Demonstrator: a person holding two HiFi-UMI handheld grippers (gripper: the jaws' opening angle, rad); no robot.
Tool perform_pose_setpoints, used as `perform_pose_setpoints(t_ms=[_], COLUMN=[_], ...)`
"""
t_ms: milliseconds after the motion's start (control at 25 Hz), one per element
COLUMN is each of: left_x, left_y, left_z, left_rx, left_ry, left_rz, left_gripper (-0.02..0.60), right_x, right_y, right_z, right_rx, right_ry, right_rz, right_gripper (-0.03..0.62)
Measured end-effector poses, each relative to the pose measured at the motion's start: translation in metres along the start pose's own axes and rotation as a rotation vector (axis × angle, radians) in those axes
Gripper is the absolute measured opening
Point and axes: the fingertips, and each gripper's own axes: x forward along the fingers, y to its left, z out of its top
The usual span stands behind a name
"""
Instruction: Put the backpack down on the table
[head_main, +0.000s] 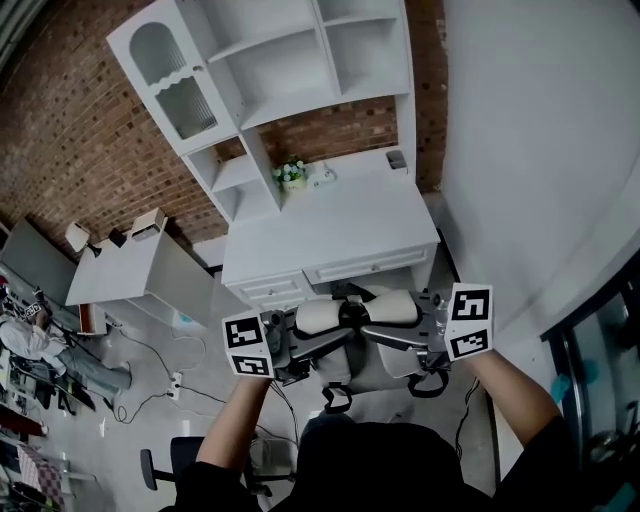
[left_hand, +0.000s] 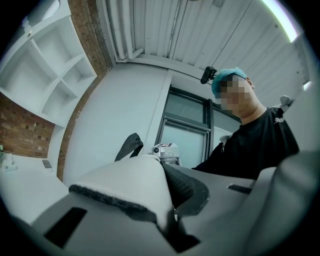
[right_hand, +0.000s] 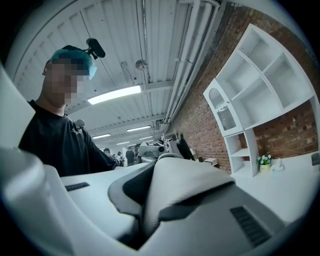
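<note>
The white-and-grey padded fabric backpack (head_main: 352, 345) hangs just short of the white bench (head_main: 330, 225). Its shoulder straps (left_hand: 127, 182) are pinched between the narrow fingers (left_hand: 75, 225) of the left gripper (head_main: 298, 348) and right gripper (head_main: 425, 335). A red brick wall (head_main: 70, 130) stands behind the bench.

White shelf unit (head_main: 285, 75), landmark | brick wall (head_main: 80, 130) behind it | flower pot (head_main: 292, 176) at its base | grey counter (head_main: 120, 278) to its left | black chair (head_main: 185, 455) on the floor, well apart, lower left
</note>
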Motion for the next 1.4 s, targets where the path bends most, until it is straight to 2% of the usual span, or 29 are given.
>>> perform_pose_setpoints(t_ms=[360, 760, 960, 1080, 1400], left_x=[0.014, 0.014, 0.003, -0.002, -0.011], left_y=[0.005, 0.029, 0.055, 0.066, 0.123], left_z=[-0.002, -0.005, 0.009, 0.014, 0.05], left_rx=[-0.01, 0.006, 0.008, 0.033, 0.083], left_ry=[-0.015, 0.043, 0.047, 0.064, 0.039], left_rz=[0.025, 0.016, 0.024, 0.025, 0.023], left_gripper=[0.041, 0.041, 0.041, 0.041, 0.041], right_x=[-0.013, -0.01, 0.003, 0.008, 0.02], right_y=[-0.007, -0.032, -0.059, -0.071, -0.121], right_z=[-0.001, 0.001, 0.016, 0.021, 0.053], right_rx=[-0.014, -0.001, 0.01, 0.002, -0.028], right_ry=[-0.006, -0.007, -0.009, -0.003, 0.016], right_rz=[-0.013, -0.023, -0.015, -0.015, -0.018], right_gripper=[0.038, 0.038, 0.038, 0.038, 0.038])
